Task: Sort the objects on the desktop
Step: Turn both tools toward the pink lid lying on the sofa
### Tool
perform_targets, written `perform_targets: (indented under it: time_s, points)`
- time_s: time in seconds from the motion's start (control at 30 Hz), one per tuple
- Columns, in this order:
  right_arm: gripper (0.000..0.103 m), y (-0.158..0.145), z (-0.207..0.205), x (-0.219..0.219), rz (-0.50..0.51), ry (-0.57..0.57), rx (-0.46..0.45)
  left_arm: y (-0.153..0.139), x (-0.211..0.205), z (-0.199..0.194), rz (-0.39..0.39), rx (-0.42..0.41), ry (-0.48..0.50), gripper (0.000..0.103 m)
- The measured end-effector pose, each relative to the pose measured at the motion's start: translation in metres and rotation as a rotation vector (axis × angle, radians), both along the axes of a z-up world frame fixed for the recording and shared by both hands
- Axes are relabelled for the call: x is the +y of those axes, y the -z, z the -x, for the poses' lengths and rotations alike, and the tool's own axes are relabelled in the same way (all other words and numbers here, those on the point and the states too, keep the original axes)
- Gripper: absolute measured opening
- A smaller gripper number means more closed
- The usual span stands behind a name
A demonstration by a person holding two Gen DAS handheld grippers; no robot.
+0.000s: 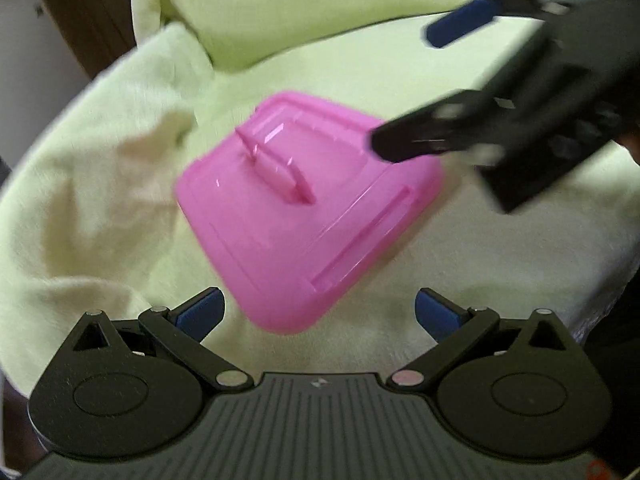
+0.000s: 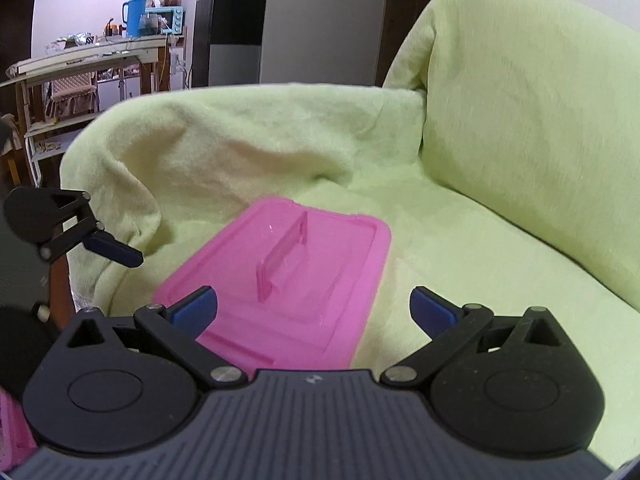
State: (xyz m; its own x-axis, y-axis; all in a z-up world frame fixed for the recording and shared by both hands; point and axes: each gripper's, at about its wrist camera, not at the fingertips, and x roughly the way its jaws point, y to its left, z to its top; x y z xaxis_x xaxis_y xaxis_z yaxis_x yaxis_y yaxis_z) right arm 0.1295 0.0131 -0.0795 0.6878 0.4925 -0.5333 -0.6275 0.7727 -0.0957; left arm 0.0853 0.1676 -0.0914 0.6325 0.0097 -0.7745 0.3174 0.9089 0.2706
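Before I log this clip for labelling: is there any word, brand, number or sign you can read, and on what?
None can be read.
Pink lid: no print shows.
Right gripper body: a small pale mark by the palm's top edge, too small to read.
Left gripper body: the same mark, blurred.
Shelf clutter far behind: any labels are too small to read.

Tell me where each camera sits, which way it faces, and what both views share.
Left wrist: on the left gripper, looking down at the pink lid on the green blanket; the right gripper enters from upper right.
Right wrist: on the right gripper, facing the blanket-covered sofa and a kitchen shelf behind; the left gripper shows at left.
Shared: lid, blanket, both open grippers.
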Motion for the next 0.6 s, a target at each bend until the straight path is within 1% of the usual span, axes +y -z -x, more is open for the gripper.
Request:
perform_targets:
  time_s: [0.17, 0.27, 0.33, 0.47, 0.6]
  points:
    - [0.101, 0.009, -0.005, -0.006, 0.002, 0.024, 0.02, 0.011, 0.021, -0.016, 0.104, 0.091, -0.001, 0.102]
    - [0.101, 0.009, -0.009, -0.011, -0.007, 0.047, 0.025, 0.014, 0.03, -0.024, 0.174, 0.102, -0.006, 0.102]
    - [0.101, 0.007, -0.01, -0.015, -0.011, 0.062, 0.02, 0.015, 0.032, -0.027, 0.208, 0.094, -0.01, 0.102]
    - [0.101, 0.002, -0.011, -0.025, -0.03, 0.101, 0.011, 0.012, 0.021, -0.027, 0.237, 0.085, 0.025, 0.102]
    - [0.101, -0.004, -0.014, -0.036, -0.049, 0.145, 0.007, 0.01, -0.004, -0.032, 0.236, 0.071, 0.077, 0.102]
